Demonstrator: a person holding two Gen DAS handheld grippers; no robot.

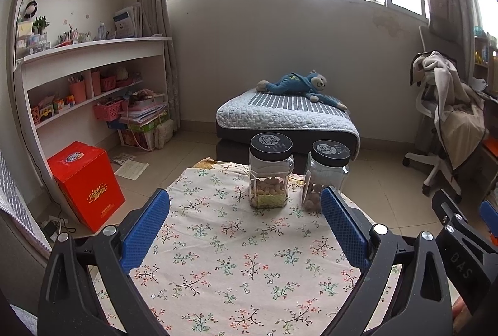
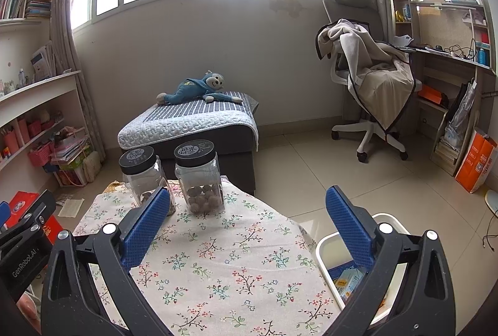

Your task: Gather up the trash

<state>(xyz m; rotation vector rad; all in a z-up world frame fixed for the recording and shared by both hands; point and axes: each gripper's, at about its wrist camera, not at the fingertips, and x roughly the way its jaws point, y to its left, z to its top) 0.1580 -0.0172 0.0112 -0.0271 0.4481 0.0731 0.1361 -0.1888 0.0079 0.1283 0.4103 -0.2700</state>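
Note:
My left gripper [image 1: 246,205] is open and empty above a small table with a floral cloth [image 1: 236,261]. My right gripper [image 2: 249,205] is open and empty over the same table's right side [image 2: 230,258]. A white bin [image 2: 330,242] stands on the floor right of the table, with a blue and yellow carton [image 2: 347,281] inside it. Two clear jars with black lids stand at the table's far edge: one [image 1: 270,171] holds nuts over something green, the other [image 1: 325,171] holds round brown nuts. No loose trash shows on the cloth.
A low bed with a blue plush monkey [image 1: 295,84] lies behind the table. A red box [image 1: 85,183] and shelves [image 1: 90,81] stand at left. An office chair draped with a blanket [image 2: 373,87] and a desk [image 2: 448,62] stand at right. An orange bag [image 2: 474,161] leans by the desk.

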